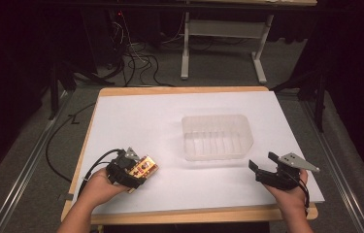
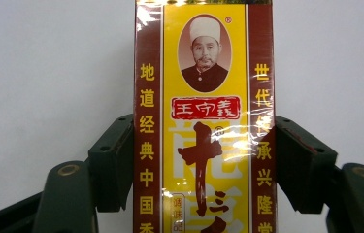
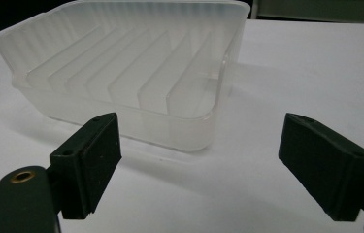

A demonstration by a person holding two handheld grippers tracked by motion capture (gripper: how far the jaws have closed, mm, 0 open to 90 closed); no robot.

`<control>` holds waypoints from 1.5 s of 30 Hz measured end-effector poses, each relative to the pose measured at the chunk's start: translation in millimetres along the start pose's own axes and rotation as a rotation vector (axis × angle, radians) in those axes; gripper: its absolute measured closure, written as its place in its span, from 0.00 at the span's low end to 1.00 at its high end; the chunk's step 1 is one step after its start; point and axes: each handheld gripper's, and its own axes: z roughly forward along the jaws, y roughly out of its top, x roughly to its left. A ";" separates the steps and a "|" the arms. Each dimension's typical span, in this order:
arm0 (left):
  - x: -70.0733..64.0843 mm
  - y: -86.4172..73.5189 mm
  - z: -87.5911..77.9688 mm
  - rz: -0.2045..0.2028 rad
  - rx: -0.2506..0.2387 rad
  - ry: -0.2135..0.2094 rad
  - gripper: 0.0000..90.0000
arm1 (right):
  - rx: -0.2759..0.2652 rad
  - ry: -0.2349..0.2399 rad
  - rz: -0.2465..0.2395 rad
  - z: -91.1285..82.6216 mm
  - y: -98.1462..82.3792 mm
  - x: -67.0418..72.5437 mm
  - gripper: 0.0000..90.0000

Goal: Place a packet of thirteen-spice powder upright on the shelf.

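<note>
Half the spice box (image 2: 204, 121) is cut off, clamped by the left hand-held gripper (image 2: 204, 162).

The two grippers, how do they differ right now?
The left gripper is closed on a yellow and red box, its jaws pressing the box's long sides; the right gripper is open and holds nothing. The left gripper sits at the table's near left, away from the clear plastic tub; the right gripper points at the tub from close by. Both are black and held in a hand.
</note>
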 end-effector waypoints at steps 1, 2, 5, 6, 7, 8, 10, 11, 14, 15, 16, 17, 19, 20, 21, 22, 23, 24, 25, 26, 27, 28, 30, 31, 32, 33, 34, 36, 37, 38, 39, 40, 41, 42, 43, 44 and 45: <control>0.1 0.0 -1.1 -0.006 -0.016 -0.005 0.36 | -0.001 0.003 -0.003 -0.3 0.5 0.6 0.17; -0.1 0.1 -2.0 -0.014 -0.031 -0.009 0.36 | -0.004 0.003 -0.006 -0.1 0.8 1.0 0.17; -0.9 0.1 -2.9 -0.040 -0.086 -0.031 0.36 | -0.007 0.011 -0.011 0.6 0.9 2.7 0.18; -1.8 0.2 -3.3 -0.043 -0.100 -0.041 0.36 | -0.009 0.011 -0.012 0.3 0.8 3.6 0.19; -3.1 0.4 -3.8 -0.047 -0.116 -0.042 0.36 | -0.014 0.017 -0.017 0.1 0.9 3.7 0.20; -4.2 0.6 -4.6 -0.054 -0.134 -0.042 0.36 | -0.016 0.015 -0.016 -0.4 1.2 4.0 0.21; -6.1 1.3 -7.5 -0.059 -0.169 -0.042 0.36 | -0.024 0.018 -0.013 -1.9 1.8 3.5 0.24; -7.1 1.4 -8.8 -0.065 -0.191 -0.041 0.36 | -0.026 0.023 -0.009 -2.5 2.1 3.0 0.25; -9.6 1.5 -11.5 -0.074 -0.249 -0.041 0.36 | -0.031 0.033 0.008 -3.1 2.6 1.5 0.25; -9.6 1.5 -11.5 -0.074 -0.249 -0.041 0.36 | -0.029 0.036 0.011 -3.0 2.6 1.1 0.24; -12.2 1.8 -13.1 -0.069 -0.273 -0.029 0.36 | -0.028 0.040 0.009 -2.8 2.6 0.7 0.24; -13.3 1.7 -13.9 -0.065 -0.285 -0.021 0.36 | -0.027 0.043 0.011 -2.6 2.5 0.7 0.24; -15.2 1.6 -15.3 -0.068 -0.310 -0.019 0.36 | -0.024 0.046 0.010 -2.5 2.4 1.2 0.24; -16.5 1.5 -16.0 -0.066 -0.324 -0.014 0.36 | -0.025 0.040 0.000 -2.6 2.3 2.0 0.22; -18.2 1.4 -16.6 -0.060 -0.336 -0.005 0.36 | -0.027 0.038 -0.005 -2.7 2.4 2.9 0.21; -20.1 1.7 -17.2 -0.057 -0.344 -0.002 0.36 | -0.025 0.037 -0.004 -2.8 2.7 3.9 0.20; -22.0 2.0 -17.6 -0.053 -0.356 0.003 0.36 | -0.024 0.035 -0.006 -2.5 2.9 4.9 0.17; -24.3 2.6 -17.7 -0.051 -0.367 0.004 0.36 | -0.018 0.031 -0.006 -2.2 3.0 6.1 0.17; -26.6 3.2 -17.9 -0.043 -0.374 0.008 0.36 | -0.017 0.032 -0.010 -1.8 3.1 7.1 0.16; -29.1 3.9 -18.0 -0.037 -0.380 0.009 0.36 | -0.015 0.036 -0.012 -1.5 3.2 8.2 0.16; -31.5 4.6 -18.1 -0.024 -0.384 0.012 0.36 | -0.015 0.036 -0.012 -1.4 3.3 9.3 0.16; -34.2 5.4 -17.9 -0.018 -0.393 0.011 0.36 | -0.015 0.037 -0.015 -1.5 3.5 10.4 0.16; -38.9 6.8 -18.1 -0.003 -0.406 0.011 0.36 | -0.017 0.041 -0.019 -1.9 4.1 12.6 0.16; -41.1 7.6 -18.3 0.003 -0.411 0.014 0.36 | -0.018 0.043 -0.019 -2.2 4.4 13.9 0.16; -43.1 8.3 -18.5 0.007 -0.418 0.016 0.36 | -0.020 0.044 -0.018 -2.5 4.7 15.2 0.16; -44.5 8.9 -18.6 0.009 -0.423 0.015 0.36 | -0.021 0.045 -0.019 -2.7 5.1 16.4 0.15; -46.8 9.6 -18.4 0.012 -0.430 0.018 0.36 | -0.021 0.046 -0.019 -3.0 5.5 17.2 0.15; -51.5 11.2 -17.7 0.023 -0.440 0.018 0.36 | -0.022 0.052 -0.020 -3.2 6.7 20.0 0.14; -54.9 12.4 -16.9 0.030 -0.446 0.022 0.36 | -0.021 0.050 -0.021 -3.3 7.2 21.2 0.13; -54.9 12.4 -16.9 0.030 -0.446 0.022 0.36 | -0.021 0.050 -0.021 -3.3 7.2 21.2 0.13; -58.5 13.8 -16.2 0.035 -0.455 0.026 0.36 | -0.027 0.060 -0.022 -3.5 8.7 25.5 0.13; -62.5 15.5 -16.9 0.056 -0.451 0.032 0.36 | -0.028 0.062 -0.024 -3.6 9.4 27.1 0.13; -66.2 17.1 -15.3 0.044 -0.477 0.034 0.36 | -0.030 0.068 -0.026 -3.5 10.4 29.3 0.12; -68.7 18.3 -15.1 0.051 -0.482 0.038 0.36 | -0.030 0.071 -0.028 -3.6 11.6 31.6 0.12; -71.0 19.5 -14.7 0.055 -0.487 0.041 0.36 | -0.035 0.075 -0.033 -3.4 12.8 33.8 0.12; -72.5 20.3 -14.3 0.057 -0.490 0.044 0.36 | -0.038 0.078 -0.041 -3.0 14.1 35.7 0.11; -74.5 21.9 -13.2 0.059 -0.492 0.046 0.36 | -0.037 0.081 -0.041 -2.6 15.1 37.1 0.10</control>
